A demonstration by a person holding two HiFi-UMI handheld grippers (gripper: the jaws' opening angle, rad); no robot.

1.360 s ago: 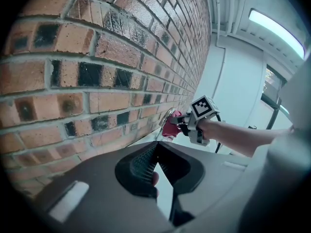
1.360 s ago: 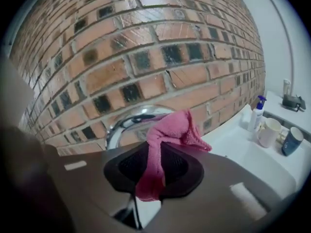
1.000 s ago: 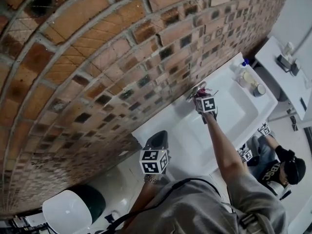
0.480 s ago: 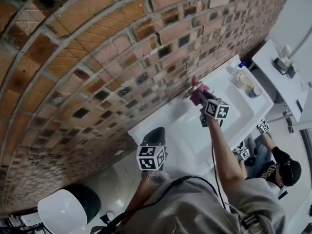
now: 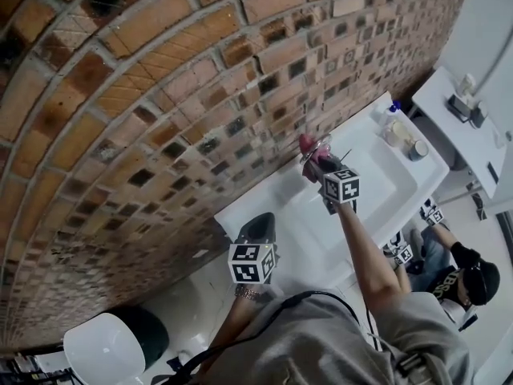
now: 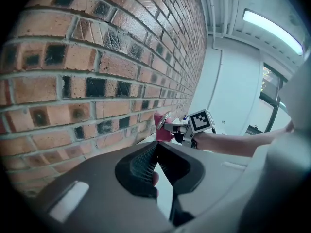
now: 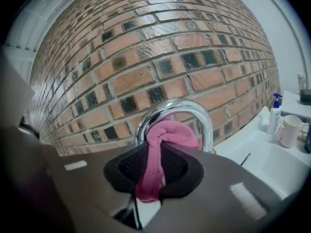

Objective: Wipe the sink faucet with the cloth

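Left gripper (image 6: pixel 156 145) near the camera, jaws pressed together on nothing | right gripper (image 7: pixel 154 154) pinching the pink cloth (image 7: pixel 170 130), bunched up against the chrome faucet (image 7: pixel 187 107) arch | white sink (image 5: pixel 393 187) underneath | pump bottle (image 7: pixel 275 113) and mug (image 7: pixel 290 130) on the far rim | brick wall (image 7: pixel 146 47) behind.

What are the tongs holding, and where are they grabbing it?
The right tongs pinch the cloth at its bunched middle, its top against the faucet. The left tongs hold nothing.

Right gripper (image 5: pixel 321 167) outstretched, jaws clamped; left gripper (image 5: pixel 257 224) held low, jaws together.
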